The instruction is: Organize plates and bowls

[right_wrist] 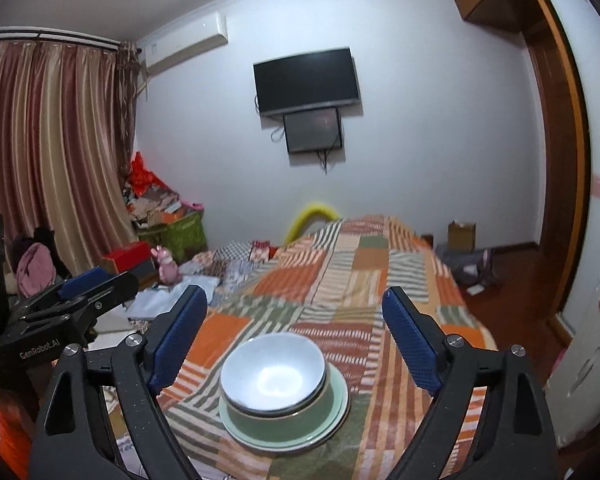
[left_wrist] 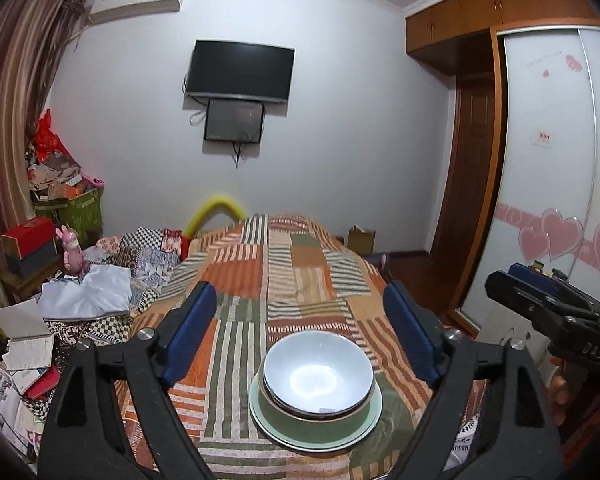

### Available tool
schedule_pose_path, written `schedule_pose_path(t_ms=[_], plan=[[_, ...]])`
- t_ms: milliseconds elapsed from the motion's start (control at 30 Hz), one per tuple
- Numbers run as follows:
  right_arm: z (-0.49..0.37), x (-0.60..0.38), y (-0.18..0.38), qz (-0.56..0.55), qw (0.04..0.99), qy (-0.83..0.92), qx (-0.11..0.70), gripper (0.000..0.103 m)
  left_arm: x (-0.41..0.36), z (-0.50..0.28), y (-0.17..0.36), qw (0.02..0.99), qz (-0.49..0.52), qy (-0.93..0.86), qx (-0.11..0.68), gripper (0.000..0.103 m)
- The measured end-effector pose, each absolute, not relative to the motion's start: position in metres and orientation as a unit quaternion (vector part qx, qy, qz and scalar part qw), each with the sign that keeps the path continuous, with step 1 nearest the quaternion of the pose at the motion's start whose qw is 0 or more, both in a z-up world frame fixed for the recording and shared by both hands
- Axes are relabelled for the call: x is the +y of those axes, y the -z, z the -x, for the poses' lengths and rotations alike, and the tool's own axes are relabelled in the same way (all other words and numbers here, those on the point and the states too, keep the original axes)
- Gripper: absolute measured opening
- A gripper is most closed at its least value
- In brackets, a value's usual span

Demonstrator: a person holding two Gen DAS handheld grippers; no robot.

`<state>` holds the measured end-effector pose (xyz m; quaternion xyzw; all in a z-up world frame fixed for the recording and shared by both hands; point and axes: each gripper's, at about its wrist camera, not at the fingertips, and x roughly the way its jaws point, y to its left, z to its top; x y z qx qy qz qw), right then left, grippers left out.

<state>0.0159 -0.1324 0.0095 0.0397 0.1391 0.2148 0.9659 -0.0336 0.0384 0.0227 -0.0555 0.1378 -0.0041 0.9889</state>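
Note:
A white bowl (left_wrist: 318, 372) sits nested in a green bowl (left_wrist: 320, 420), which stands on a pale green plate (left_wrist: 374, 416) on the patchwork bedspread. The same stack shows in the right wrist view: white bowl (right_wrist: 274, 372), green bowl (right_wrist: 284, 426), plate (right_wrist: 338, 412). My left gripper (left_wrist: 300, 312) is open and empty, held above and short of the stack. My right gripper (right_wrist: 294, 312) is open and empty, also above and short of it. The right gripper's body also shows at the right edge of the left wrist view (left_wrist: 556, 308). The left gripper shows at the left of the right wrist view (right_wrist: 72, 304).
The striped patchwork bedspread (left_wrist: 284, 280) covers the bed. Clothes, papers and boxes (left_wrist: 60, 300) crowd its left side. A wardrobe with heart stickers (left_wrist: 552, 184) stands on the right, a TV (left_wrist: 240, 72) hangs on the far wall, and curtains (right_wrist: 48, 152) hang at left.

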Motion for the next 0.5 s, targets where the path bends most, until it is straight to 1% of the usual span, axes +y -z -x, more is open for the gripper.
schedule_pose_path(t_ms=[67, 100, 133, 233, 500], plan=[[-0.014, -0.131, -0.011, -0.036, 0.968, -0.21, 0.132, 0.093, 0.04, 0.037, -0.024, 0.99, 0.054, 0.0, 0.13, 0.093], [-0.013, -0.13, -0.012, -0.036, 0.969, -0.208, 0.129, 0.099, 0.041, 0.039, -0.025, 0.99, 0.053, -0.002, 0.127, 0.096], [-0.011, -0.13, -0.013, -0.036, 0.97, -0.205, 0.124, 0.103, 0.041, 0.041, -0.025, 0.991, 0.053, -0.004, 0.123, 0.098], [-0.008, -0.128, -0.014, -0.03, 0.974, -0.194, 0.111, 0.103, 0.042, 0.045, -0.025, 0.992, 0.049, -0.011, 0.112, 0.102], [-0.003, -0.125, -0.012, -0.018, 0.976, -0.187, 0.108, 0.103, 0.04, 0.049, -0.024, 0.993, 0.044, -0.013, 0.108, 0.102]])
